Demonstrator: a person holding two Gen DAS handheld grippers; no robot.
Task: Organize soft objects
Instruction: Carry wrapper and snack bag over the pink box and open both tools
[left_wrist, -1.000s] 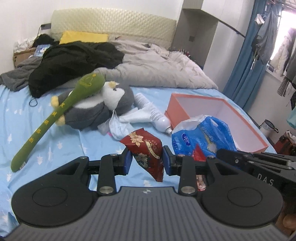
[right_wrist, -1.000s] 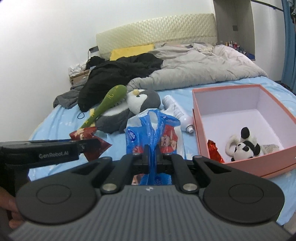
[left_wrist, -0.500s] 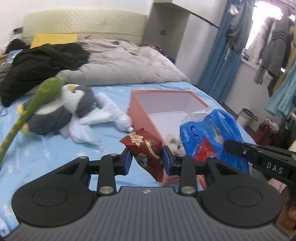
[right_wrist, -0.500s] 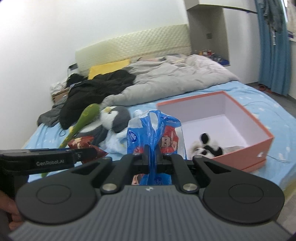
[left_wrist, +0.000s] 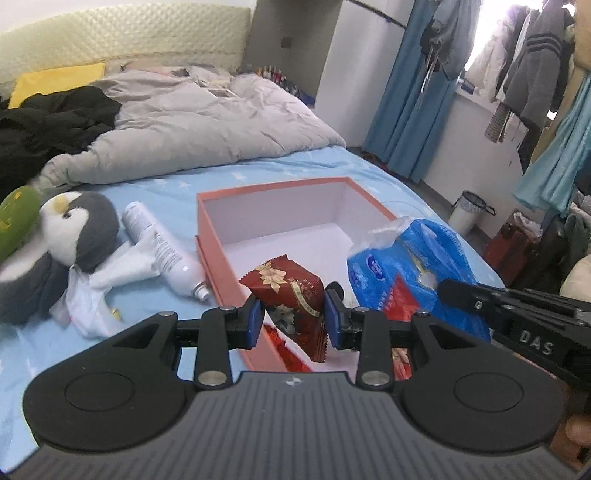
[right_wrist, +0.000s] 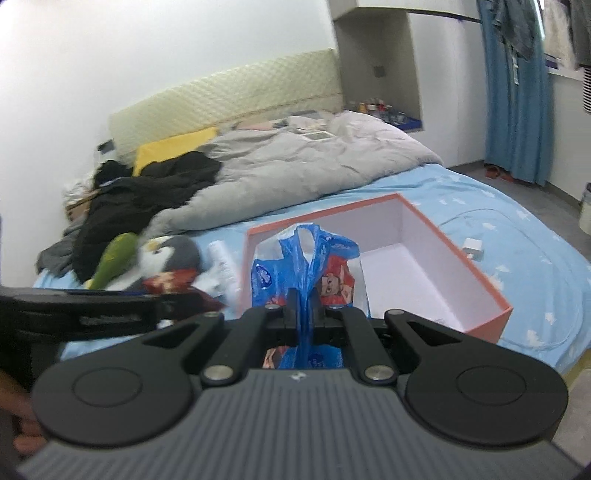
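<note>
My left gripper (left_wrist: 293, 319) is shut on a dark red snack packet (left_wrist: 290, 295) and holds it over the near left corner of the orange box (left_wrist: 271, 188). My right gripper (right_wrist: 303, 300) is shut on the blue plastic bag (right_wrist: 304, 266), which hangs in front of the same box (right_wrist: 491, 291). In the left wrist view that blue bag (left_wrist: 406, 273) hangs at the right, above the box's near right side. A grey penguin plush (left_wrist: 79, 225) and a green plush (left_wrist: 14, 218) lie left of the box. The bags hide the box's floor near me.
A white bottle (left_wrist: 162, 254) and white cloth (left_wrist: 92, 295) lie between the penguin and the box. A grey duvet (left_wrist: 184, 125) and black clothes (left_wrist: 44, 122) cover the bed's far half. Blue curtains (left_wrist: 410, 103), hanging clothes and a bin (left_wrist: 467, 210) stand at the right.
Both grippers have swept to the right across the bed with their loads, from beside the plush toys to above the orange box. Neither grip has changed.
</note>
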